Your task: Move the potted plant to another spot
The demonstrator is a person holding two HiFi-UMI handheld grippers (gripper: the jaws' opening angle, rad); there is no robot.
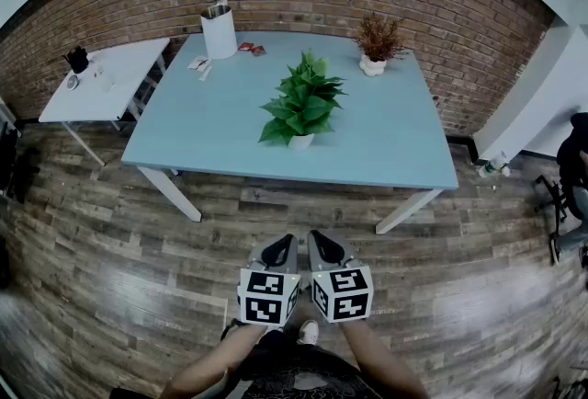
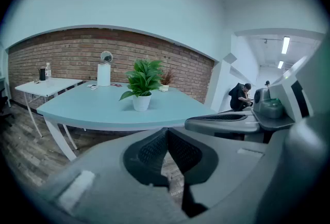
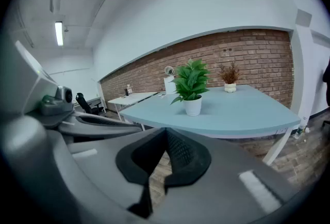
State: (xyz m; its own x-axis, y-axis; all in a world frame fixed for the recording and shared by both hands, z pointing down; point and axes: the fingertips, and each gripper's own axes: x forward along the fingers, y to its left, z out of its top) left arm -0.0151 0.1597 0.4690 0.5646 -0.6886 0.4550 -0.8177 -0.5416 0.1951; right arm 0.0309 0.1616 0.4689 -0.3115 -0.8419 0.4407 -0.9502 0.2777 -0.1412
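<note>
Both the left gripper (image 1: 286, 242) and right gripper (image 1: 317, 239) hover at lower centre, jaws together, empty; the potted plant (image 1: 301, 105) stands mid-frame on the table (image 1: 207, 132).

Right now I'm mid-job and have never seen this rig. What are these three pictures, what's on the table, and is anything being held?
There is no robot arm here: a person holds a two-jaw gripper in each hand. The head view looks down from the person's head and shows the left gripper and right gripper over the wooden floor, short of the blue table. The other two pictures come from cameras riding on each gripper, looking along its jaws. On the table stand the potted plant near the middle, a dried plant at the far right and a white cylinder at the far left. Both grippers are shut and hold nothing.
</note>
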